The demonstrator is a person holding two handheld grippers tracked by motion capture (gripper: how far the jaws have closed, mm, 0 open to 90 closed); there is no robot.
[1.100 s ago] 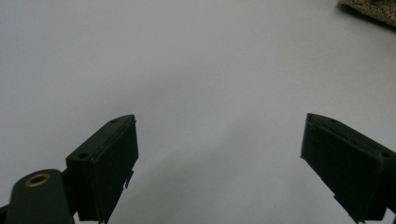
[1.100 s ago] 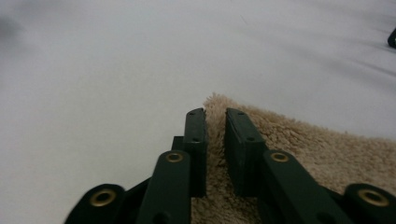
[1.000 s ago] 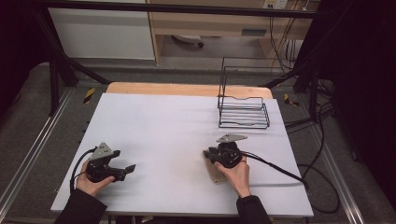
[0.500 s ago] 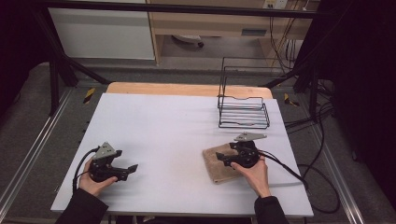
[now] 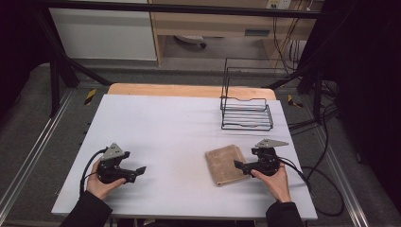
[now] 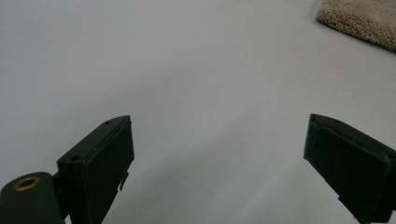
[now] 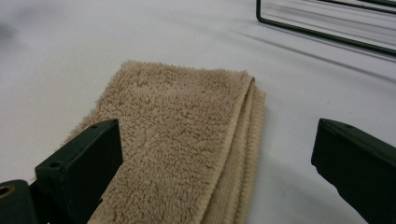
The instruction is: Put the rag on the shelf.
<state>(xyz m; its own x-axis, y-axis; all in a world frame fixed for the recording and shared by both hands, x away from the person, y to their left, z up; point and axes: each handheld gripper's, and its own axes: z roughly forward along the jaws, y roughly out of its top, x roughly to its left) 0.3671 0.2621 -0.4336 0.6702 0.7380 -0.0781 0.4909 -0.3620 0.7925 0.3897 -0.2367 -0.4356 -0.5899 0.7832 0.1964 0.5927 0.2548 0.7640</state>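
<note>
A folded tan towel (image 5: 225, 164) lies flat on the white table (image 5: 189, 127), right of centre near the front. My right gripper (image 5: 238, 165) rests just to its right, pointing left at it, jaws wide open. In the right gripper view the towel (image 7: 182, 140) lies between and ahead of the open jaws, its folded edge toward the right jaw. My left gripper (image 5: 140, 170) sits at the front left, open and holding nothing. The left gripper view has a corner of the towel (image 6: 362, 21) at the top right, far ahead of the jaws.
A black wire rack (image 5: 246, 101) stands at the back right of the table, and its base wire (image 7: 327, 32) crosses the top of the right gripper view. Cables (image 5: 312, 175) trail off the table's right edge. A wooden strip (image 5: 189, 90) runs along the far edge.
My right gripper has moved right off the towel, uncovering it. The towel now lies flat on the table. The left gripper has barely moved.
</note>
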